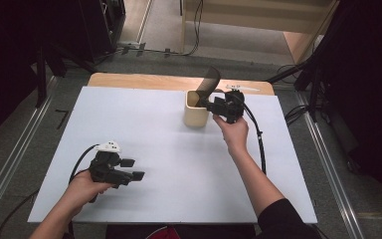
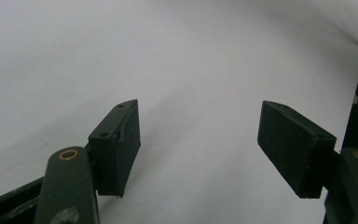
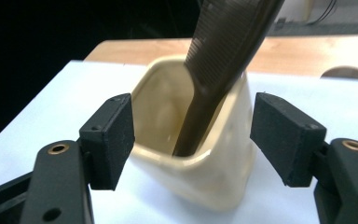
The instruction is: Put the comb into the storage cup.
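Observation:
A cream square cup (image 1: 196,110) stands at the back middle of the white board. A dark brown ridged utensil (image 1: 210,79) leans in it, its broad end sticking up to the right. My right gripper (image 1: 205,104) sits at the cup's right rim, pointing left. In the right gripper view its jaws (image 3: 191,135) stand open on either side of the cup (image 3: 205,177), touching neither the cup nor the utensil (image 3: 223,56). My left gripper (image 1: 133,169) rests low near the front left, open, with bare board between its fingers (image 2: 198,144).
The white board (image 1: 149,134) covers most of a wooden table whose far edge (image 1: 139,79) shows at the back. A small pale item (image 1: 242,88) lies behind the right hand. Metal rails (image 1: 10,164) run along both sides on the floor.

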